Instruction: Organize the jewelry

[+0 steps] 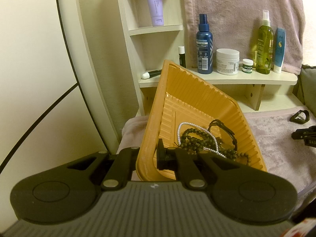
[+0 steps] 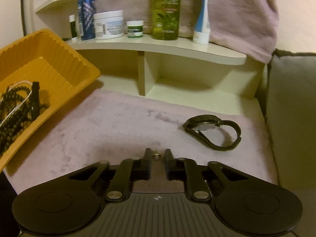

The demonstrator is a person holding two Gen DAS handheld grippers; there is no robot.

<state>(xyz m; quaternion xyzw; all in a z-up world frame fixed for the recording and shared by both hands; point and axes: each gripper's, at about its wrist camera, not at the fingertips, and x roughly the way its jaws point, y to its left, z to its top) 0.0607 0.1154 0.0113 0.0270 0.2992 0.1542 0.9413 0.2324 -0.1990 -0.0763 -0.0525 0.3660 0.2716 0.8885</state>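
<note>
My left gripper (image 1: 148, 154) is shut on the near rim of an orange plastic tray (image 1: 197, 98) and holds it tilted up. Inside the tray lie dark bead strands (image 1: 195, 140), a pearl string (image 1: 182, 126) and a black strap bracelet (image 1: 223, 127). The tray (image 2: 49, 59) also shows at the left of the right wrist view. My right gripper (image 2: 157, 154) is open, low over the pink cloth (image 2: 118, 122), with a small metal ring (image 2: 157, 156) between its fingertips. A black watch (image 2: 213, 130) lies on the cloth to its right.
A cream shelf (image 2: 158, 45) at the back carries bottles, jars and tubes, among them a blue bottle (image 1: 204, 45) and a green olive bottle (image 2: 166, 9). A pink towel (image 1: 237, 15) hangs behind. A grey cushion (image 2: 292, 108) borders the right side.
</note>
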